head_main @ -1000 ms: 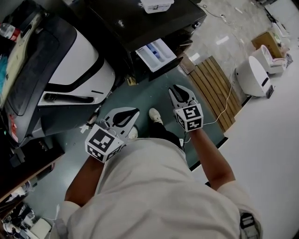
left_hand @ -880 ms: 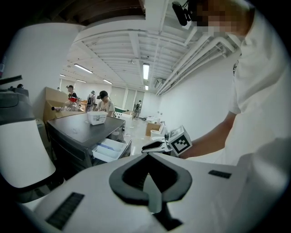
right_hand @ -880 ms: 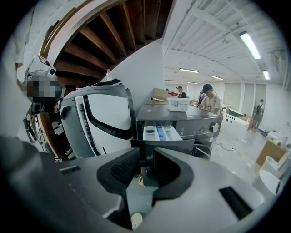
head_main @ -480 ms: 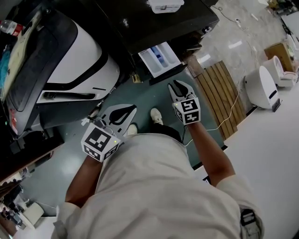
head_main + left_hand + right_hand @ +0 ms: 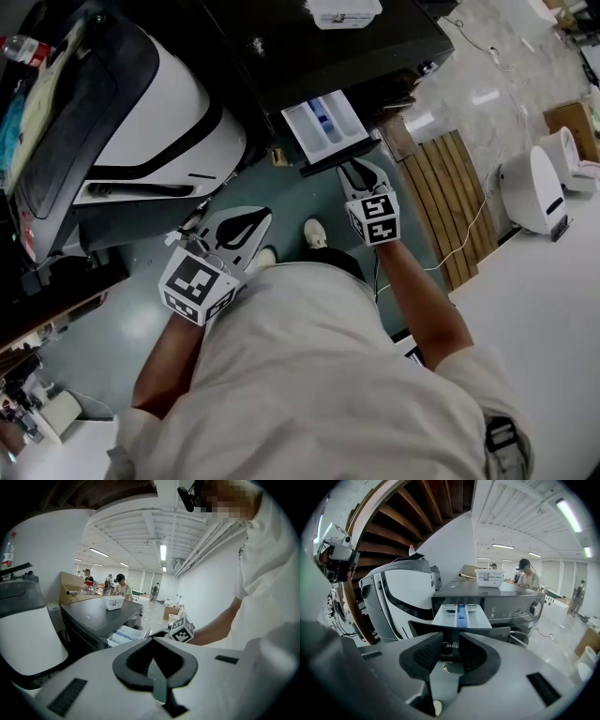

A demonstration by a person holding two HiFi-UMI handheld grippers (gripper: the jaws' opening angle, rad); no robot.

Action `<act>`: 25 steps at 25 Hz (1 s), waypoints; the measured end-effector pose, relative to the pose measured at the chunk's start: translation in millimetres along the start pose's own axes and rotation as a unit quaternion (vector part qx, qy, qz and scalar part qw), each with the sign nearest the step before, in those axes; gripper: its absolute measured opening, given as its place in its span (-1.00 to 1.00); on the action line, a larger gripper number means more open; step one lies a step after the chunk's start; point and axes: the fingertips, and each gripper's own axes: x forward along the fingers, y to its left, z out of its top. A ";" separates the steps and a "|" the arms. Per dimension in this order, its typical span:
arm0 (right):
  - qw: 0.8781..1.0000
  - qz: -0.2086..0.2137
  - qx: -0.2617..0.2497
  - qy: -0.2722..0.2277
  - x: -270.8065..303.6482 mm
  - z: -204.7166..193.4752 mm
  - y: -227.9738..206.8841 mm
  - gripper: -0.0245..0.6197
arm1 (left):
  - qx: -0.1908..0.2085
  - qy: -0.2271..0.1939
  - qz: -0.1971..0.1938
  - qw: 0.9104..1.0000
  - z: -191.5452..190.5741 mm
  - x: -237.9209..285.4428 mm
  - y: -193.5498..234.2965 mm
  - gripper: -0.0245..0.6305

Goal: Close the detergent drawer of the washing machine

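Detergent drawer [image 5: 323, 117] stands pulled out of the dark washing machine [image 5: 309, 47], far centre. My right tool [image 5: 359, 173], jaws slightly parted, is just at its front panel. My left tool [image 5: 253, 222] is clenched, near me. White machine [image 5: 178, 122] far left, wooden slats [image 5: 445, 202] right

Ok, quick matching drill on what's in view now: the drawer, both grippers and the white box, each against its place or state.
Things:
1. drawer
2. left gripper
3. right gripper
4. white box

Places or states:
A. fingers apart, up at the drawer's front panel
B. sitting on top of the washer
C. pulled out, compartments showing
D. fingers together, held low, apart from the washer

Pairs: 1-C, 2-D, 3-A, 4-B
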 end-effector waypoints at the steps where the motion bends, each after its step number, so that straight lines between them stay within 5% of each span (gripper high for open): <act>1: 1.000 0.002 -0.001 0.001 1.8 -0.2 -0.8 -0.65 | -0.001 0.000 0.002 1.000 0.6 0.7 0.5 -0.94; 25: 1.000 -0.018 0.006 -0.003 23.6 13.3 -8.9 -0.65 | -0.024 -0.002 0.042 0.999 -2.8 -8.1 14.1 -0.94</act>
